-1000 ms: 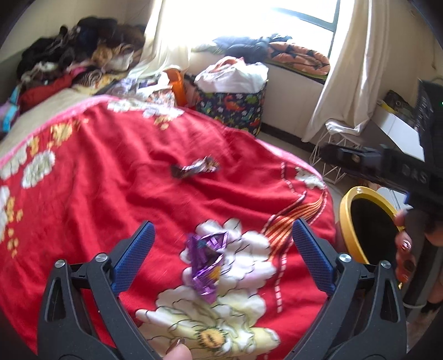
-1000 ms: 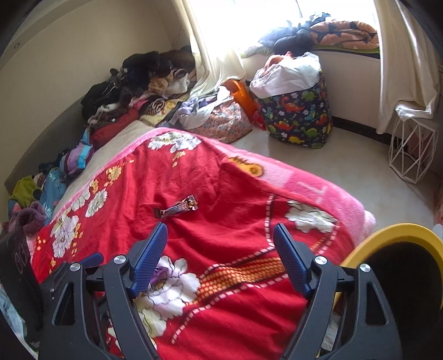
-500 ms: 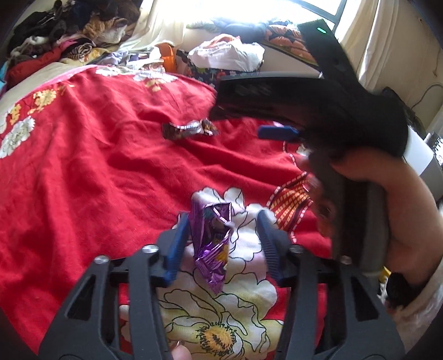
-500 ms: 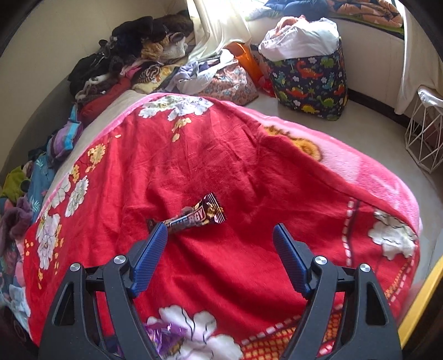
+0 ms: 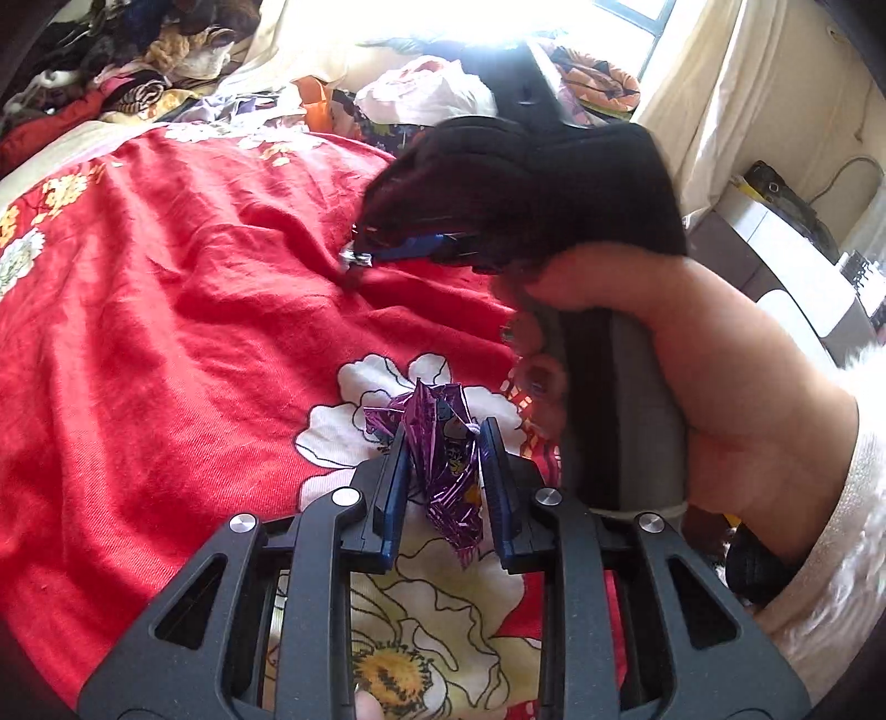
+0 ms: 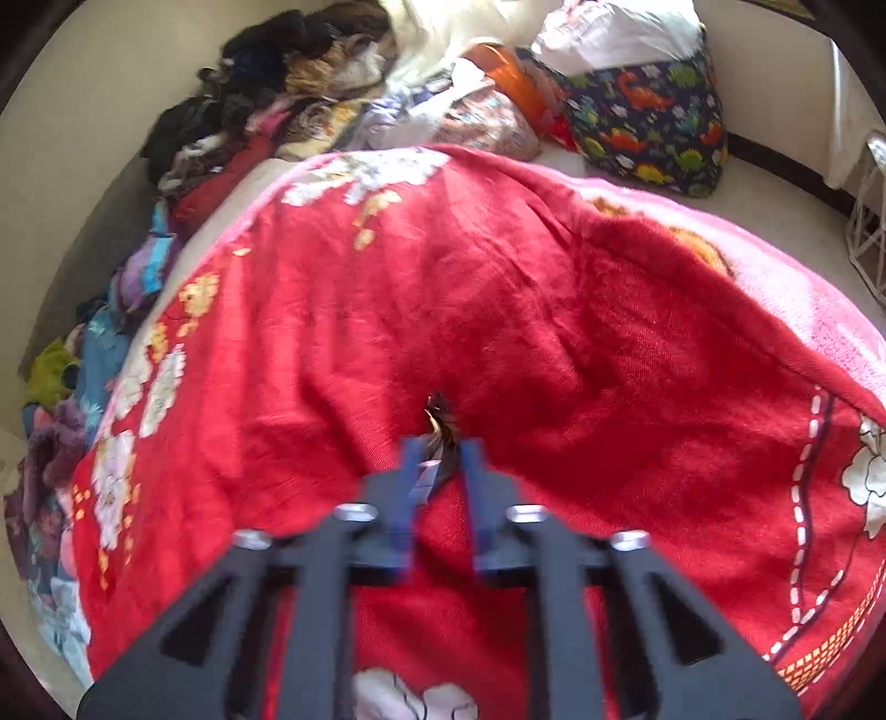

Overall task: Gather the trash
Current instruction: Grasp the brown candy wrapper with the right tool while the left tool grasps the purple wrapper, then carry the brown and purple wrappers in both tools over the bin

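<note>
Home bedroom is shown. Bed covered by red flowered blanket [image 6: 498,310]. Clothes heaped [image 6: 266,111] along wall beside bed. Fabric basket with dinosaur print [image 6: 648,122] set on floor, stuffed full. Bright window [image 5: 554,22] framed by cream curtain [image 5: 736,94].

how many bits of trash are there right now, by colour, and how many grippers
purple foil wrapper: 1, pinched in the left gripper
dark brown snack bar wrapper: 1, pinched in the right gripper
grippers: 2
total: 2 pieces of trash, 2 grippers, all over the red blanket
</note>
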The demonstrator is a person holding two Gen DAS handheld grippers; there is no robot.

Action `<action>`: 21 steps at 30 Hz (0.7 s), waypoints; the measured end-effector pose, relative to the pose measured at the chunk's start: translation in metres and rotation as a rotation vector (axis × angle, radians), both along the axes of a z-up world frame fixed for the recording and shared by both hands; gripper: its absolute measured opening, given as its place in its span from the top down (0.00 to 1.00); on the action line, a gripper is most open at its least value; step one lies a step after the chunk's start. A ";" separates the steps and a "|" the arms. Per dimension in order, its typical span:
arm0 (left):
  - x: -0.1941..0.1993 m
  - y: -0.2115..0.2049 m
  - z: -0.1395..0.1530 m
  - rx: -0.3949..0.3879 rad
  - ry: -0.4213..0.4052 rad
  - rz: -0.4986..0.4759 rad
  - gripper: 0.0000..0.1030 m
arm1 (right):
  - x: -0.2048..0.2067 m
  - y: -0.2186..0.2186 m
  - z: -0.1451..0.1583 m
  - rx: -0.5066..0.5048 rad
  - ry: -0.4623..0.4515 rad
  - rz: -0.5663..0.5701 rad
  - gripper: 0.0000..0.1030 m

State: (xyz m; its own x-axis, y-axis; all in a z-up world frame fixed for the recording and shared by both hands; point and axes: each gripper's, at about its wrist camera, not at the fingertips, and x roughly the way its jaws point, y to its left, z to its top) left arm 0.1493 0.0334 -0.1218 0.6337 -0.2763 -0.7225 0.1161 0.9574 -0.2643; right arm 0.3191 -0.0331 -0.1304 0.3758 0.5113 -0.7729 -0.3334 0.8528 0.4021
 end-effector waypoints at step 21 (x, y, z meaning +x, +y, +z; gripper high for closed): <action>-0.004 -0.041 0.042 0.005 -0.101 -0.078 0.82 | -0.099 -0.167 0.060 0.100 -0.173 -0.200 0.92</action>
